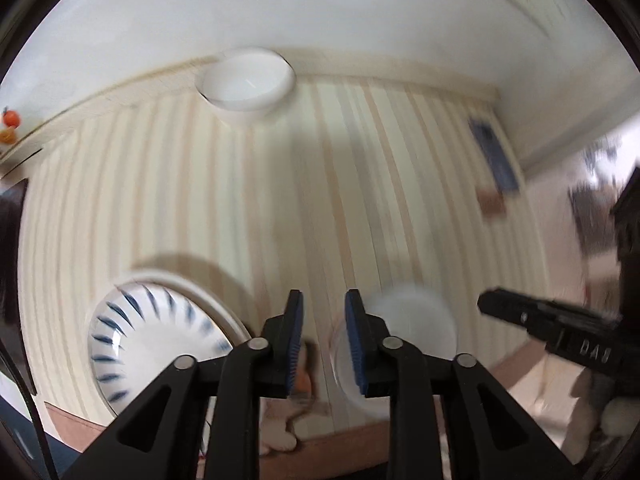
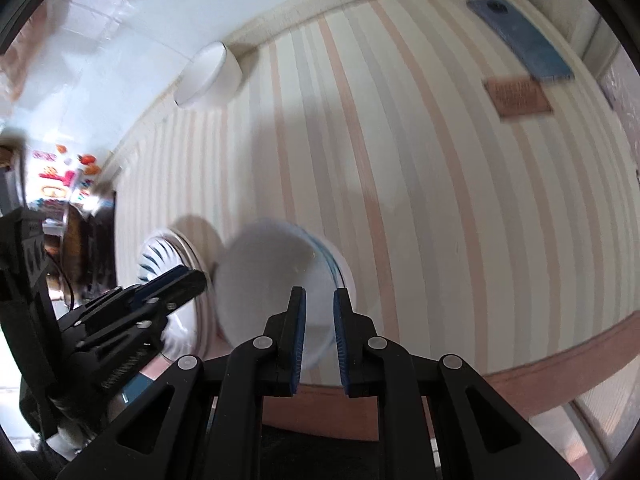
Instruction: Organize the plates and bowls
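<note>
A bowl with blue dashes point(image 1: 132, 340) sits in a plate on the striped table point(image 1: 280, 184) at the near left. A plain white bowl point(image 1: 248, 80) stands at the far edge. A small white bowl point(image 1: 408, 328) lies near the front, just right of my left gripper point(image 1: 322, 304), which is open and empty. In the right wrist view, my right gripper point(image 2: 320, 300) is open over the tilted white bowl point(image 2: 272, 280); nothing shows between its pads. The blue-dashed bowl point(image 2: 160, 256) and the far white bowl point(image 2: 208, 76) show to the left.
A blue phone point(image 2: 520, 36) and a brown card point(image 2: 518, 96) lie at the far right of the table. The table's front edge point(image 2: 520, 376) is close below. Colourful fridge magnets point(image 2: 60, 172) show at left.
</note>
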The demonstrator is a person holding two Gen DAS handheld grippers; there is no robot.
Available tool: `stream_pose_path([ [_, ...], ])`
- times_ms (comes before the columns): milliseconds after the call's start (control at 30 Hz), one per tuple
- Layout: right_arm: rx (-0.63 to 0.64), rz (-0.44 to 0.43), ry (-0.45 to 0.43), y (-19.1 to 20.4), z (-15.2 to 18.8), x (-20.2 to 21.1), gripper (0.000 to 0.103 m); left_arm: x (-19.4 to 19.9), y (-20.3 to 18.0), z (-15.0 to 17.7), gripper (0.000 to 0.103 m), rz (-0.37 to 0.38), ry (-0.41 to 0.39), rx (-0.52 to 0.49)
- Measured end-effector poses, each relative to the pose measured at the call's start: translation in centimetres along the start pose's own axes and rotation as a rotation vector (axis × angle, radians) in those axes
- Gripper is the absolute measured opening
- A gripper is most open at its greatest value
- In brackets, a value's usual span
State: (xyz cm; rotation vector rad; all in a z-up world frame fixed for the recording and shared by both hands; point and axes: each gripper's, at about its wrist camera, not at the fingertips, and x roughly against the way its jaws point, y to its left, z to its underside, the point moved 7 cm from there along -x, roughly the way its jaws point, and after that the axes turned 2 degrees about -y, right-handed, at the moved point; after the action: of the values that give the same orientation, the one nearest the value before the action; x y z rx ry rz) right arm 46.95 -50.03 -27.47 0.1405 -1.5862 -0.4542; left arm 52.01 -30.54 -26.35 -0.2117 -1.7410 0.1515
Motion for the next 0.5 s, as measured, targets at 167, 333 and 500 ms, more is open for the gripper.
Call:
stream_pose_path([
  [167, 0.047, -0.061, -0.032, 2.7, -6.5, 0.8, 0.043, -1.4, 5.4, -7.3, 0.024, -0.071, -0.047, 0.123],
  [333, 0.092, -0.101, -0.06, 6.3, -14.3, -2.0, 0.043, -4.7, 10.2, -12.7, 0.024, -0.1, -0.043, 0.231],
  [500, 0.143, -0.097, -0.082, 9.9, -21.3, -6.6, 0.043, -8.9, 13.3, -15.9, 0.024, -0.076, -0.008, 0.3],
])
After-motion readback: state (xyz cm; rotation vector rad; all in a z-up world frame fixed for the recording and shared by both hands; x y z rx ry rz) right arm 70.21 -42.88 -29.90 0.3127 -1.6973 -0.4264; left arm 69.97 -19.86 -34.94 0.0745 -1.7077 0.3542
